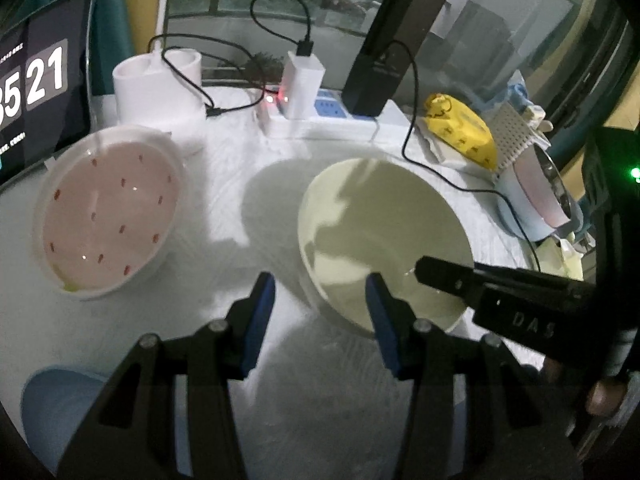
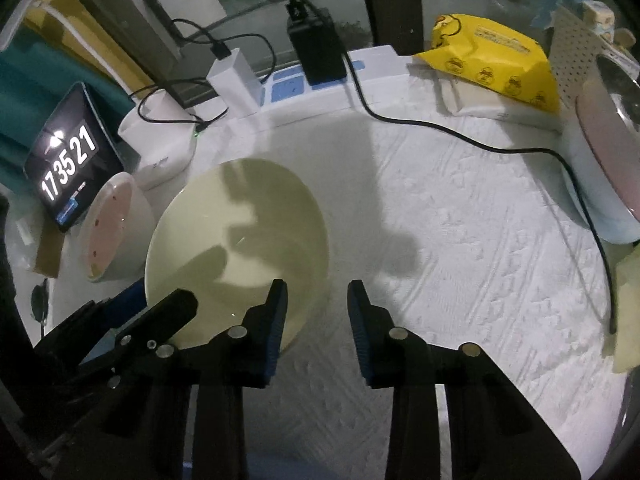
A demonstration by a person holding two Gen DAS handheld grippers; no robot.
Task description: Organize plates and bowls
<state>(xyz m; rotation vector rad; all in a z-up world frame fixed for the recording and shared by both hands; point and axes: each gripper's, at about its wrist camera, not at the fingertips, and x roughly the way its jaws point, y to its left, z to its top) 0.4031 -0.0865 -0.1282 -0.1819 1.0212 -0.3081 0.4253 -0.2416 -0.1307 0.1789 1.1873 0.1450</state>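
Nearest you, both sets of fingers are spread and pinching nothing. Your left gripper (image 1: 320, 300) hangs over the near rim of the cream bowl (image 1: 384, 236), its right finger inside the rim and its left one outside over the tabletop (image 1: 224, 208). Your right gripper (image 2: 317, 308) sits at the same bowl's right edge, with its left finger over the rim and its right finger over bare cloth. Neither looks to be touching the bowl.

By my reading, the organizing has barely begun. The cream bowl stands alone mid-tabletop, mouth up, and being round it has no long axis to speak of. To its left, apart from it, the pink bowl (image 1: 108, 208) with red specks appears to sit inside a white bowl (image 1: 164, 248), both mouth up and slightly tipped toward you. That nesting may count as one piece done. A blue dish (image 1: 60, 408) shows at the lower left of the left view, too cropped to judge.

Farther right, a pink plate (image 2: 608, 152) stands on edge in a pale holder, its face turned toward the tabletop's middle. Stacking the cream bowl with the others seems left to do.
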